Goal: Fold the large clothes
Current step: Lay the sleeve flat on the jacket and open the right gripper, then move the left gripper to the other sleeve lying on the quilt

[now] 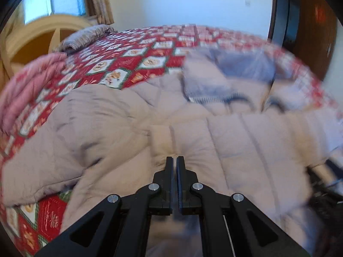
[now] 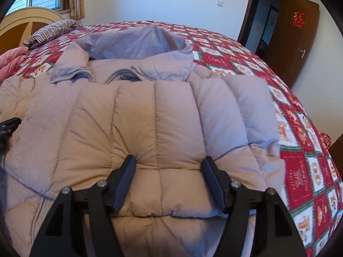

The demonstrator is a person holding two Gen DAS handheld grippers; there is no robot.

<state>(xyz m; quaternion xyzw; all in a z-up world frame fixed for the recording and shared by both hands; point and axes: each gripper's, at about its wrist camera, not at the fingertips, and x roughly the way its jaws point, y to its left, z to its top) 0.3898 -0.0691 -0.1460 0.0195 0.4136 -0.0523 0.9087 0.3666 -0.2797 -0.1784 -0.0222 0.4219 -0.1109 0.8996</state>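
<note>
A pale beige quilted down jacket (image 2: pixel 137 115) lies spread on a bed with a red patchwork quilt (image 2: pixel 300 160). Its hood (image 2: pixel 137 42) and open zip collar point toward the far side. A padded panel is folded up over the chest as far as the collar. My right gripper (image 2: pixel 169 165) stands open over the jacket's near edge, a puffy fold bulging between its fingers (image 2: pixel 126 177) without being pinched. In the blurred left wrist view, my left gripper (image 1: pixel 174 162) is shut just above the jacket (image 1: pixel 246 150), with nothing visible between the tips. A sleeve (image 1: pixel 53 139) spreads to its left.
A striped pillow (image 2: pixel 53 30) and a cream headboard (image 2: pixel 19 21) are at the far left, with a pink folded blanket (image 1: pixel 27 85) beside them. A brown door (image 2: pixel 293 42) stands open at the right. A black piece of gear (image 2: pixel 8 126) shows at the left edge.
</note>
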